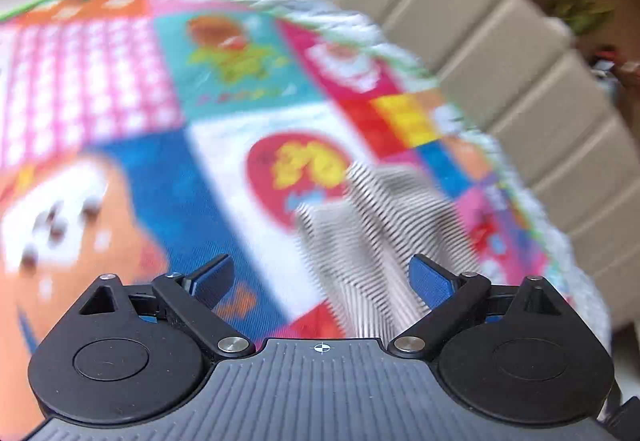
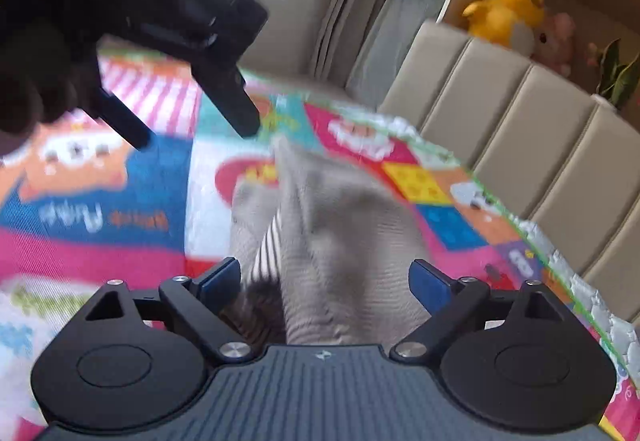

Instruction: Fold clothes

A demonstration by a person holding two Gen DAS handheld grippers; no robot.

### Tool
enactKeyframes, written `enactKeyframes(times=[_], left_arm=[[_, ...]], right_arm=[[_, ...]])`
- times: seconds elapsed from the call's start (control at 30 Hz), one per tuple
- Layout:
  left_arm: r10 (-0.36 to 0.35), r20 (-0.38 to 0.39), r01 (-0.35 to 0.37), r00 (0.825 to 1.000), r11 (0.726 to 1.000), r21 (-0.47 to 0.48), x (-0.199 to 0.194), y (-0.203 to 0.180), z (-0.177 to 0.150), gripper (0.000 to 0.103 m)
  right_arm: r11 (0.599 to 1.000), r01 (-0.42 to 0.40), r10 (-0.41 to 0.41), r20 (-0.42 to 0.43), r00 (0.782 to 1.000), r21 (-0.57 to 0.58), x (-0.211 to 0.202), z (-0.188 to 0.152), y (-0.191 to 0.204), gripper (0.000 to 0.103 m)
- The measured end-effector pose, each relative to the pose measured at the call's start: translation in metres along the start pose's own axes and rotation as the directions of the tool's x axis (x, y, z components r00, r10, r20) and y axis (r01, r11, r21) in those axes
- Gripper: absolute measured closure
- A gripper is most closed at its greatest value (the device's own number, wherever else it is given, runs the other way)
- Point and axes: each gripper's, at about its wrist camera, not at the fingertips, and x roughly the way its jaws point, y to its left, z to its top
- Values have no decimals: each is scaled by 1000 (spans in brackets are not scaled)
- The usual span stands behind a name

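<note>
Colourful patchwork play mat (image 1: 168, 145) covers the bed, its far edge against a padded beige headboard (image 2: 532, 129). Left tongs (image 1: 322, 277) stand wide with nothing gripped. Right tongs (image 2: 324, 281) are likewise wide and unloaded. Striped grey garment (image 2: 336, 225) lies crumpled on the mat toward that far edge, ahead of both tongs. Yellow plush toy (image 2: 504, 9) sits behind the headboard.

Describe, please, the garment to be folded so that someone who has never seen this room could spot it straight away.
Start at the beige padded wall panels and come down to the bright cartoon-print play mat spread below them. On that mat, near the edge closest to the panels, lies a crumpled striped garment. Its fine grey-and-white stripes make it the only muted thing among the mat's pink, blue and orange squares.
</note>
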Motion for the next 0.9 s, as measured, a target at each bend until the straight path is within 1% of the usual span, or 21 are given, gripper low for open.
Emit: enactKeyframes(times=[0.03, 0.1, 0.13, 0.23, 0.27, 0.3, 0.33, 0.37, 0.4, 0.43, 0.47, 0.5, 0.53, 0.57, 0.63, 0.67, 0.7, 0.73, 0.83, 0.87, 0.9], left_arm=[[24, -17, -23, 1000, 1000, 13, 6, -5, -7, 12], [97, -36, -91, 995, 986, 142, 18, -17, -17, 25], [124, -37, -116, 992, 977, 176, 23, -19, -19, 28], [146, -72, -134, 987, 980, 150, 36, -3, -23, 36], [153, -83, -141, 985, 980, 141, 41, 2, -25, 39], [160, -95, -147, 983, 980, 133, 45, 8, -27, 39], [155, -88, -141, 984, 980, 141, 42, 7, -27, 39], [149, -80, -136, 986, 979, 150, 40, 5, -28, 43], [108, -77, -96, 991, 986, 138, 36, 5, -26, 49], [39, -69, -31, 997, 993, 115, 30, 3, -24, 51], [-29, -59, 34, 998, 995, 92, 24, 0, -21, 51], [-97, -49, 100, 994, 993, 70, 18, -2, -18, 51], [-126, -43, 130, 991, 988, 88, 18, -7, -17, 51], [-129, -56, 134, 990, 985, 108, 23, -12, -19, 51], [-125, -101, 137, 987, 982, 126, 38, -18, -24, 59], [-127, -136, 142, 982, 984, 105, 48, -15, -27, 63], [-143, -152, 156, 978, 985, 77, 53, -10, -28, 63], [-159, -166, 169, 973, 984, 48, 58, -5, -28, 64], [-208, -197, 208, 958, 978, -22, 68, 7, -27, 64], [-225, -204, 221, 953, 974, -42, 70, 10, -25, 64], [-238, -210, 229, 948, 971, -67, 71, 13, -24, 63]], right_arm=[[1000, 1, -1, -22, 1000, -11, 3, -5, -1, 17], [999, 22, -23, -17, 1000, -23, -4, -8, -5, 17], [999, 38, -38, -2, 999, -22, -10, -9, -8, 17], [996, 87, -85, 64, 994, -36, -17, -10, -7, 21], [993, 105, -100, 87, 991, -57, -16, -11, -4, 25], [987, 129, -118, 107, 987, -95, -13, -13, 2, 28], [978, 155, -138, 128, 982, -141, -9, -16, 10, 30], [968, 178, -153, 146, 977, -176, -4, -20, 16, 37], [961, 197, -167, 161, 973, -194, 1, -23, 19, 44], [955, 218, -184, 175, 967, -200, 4, -25, 19, 46], [950, 239, -202, 188, 961, -202, 6, -26, 18, 48], [944, 259, -219, 200, 955, -203, 7, -26, 17, 48], [940, 270, -230, 197, 953, -208, 10, -26, 15, 48], [940, 265, -228, 184, 956, -214, 15, -26, 13, 48], [941, 247, -213, 160, 964, -232, 23, -29, 8, 55], [935, 248, -212, 161, 964, -255, 25, -29, 5, 66], [933, 238, -200, 162, 966, -270, 22, -27, 2, 76], [935, 219, -180, 160, 971, -279, 18, -24, -3, 82], [908, 203, -125, 226, 966, -367, -12, -14, -2, 85], [894, 201, -111, 236, 965, -401, -19, -14, 3, 85], [888, 191, -102, 225, 969, -419, -20, -15, 10, 85]])
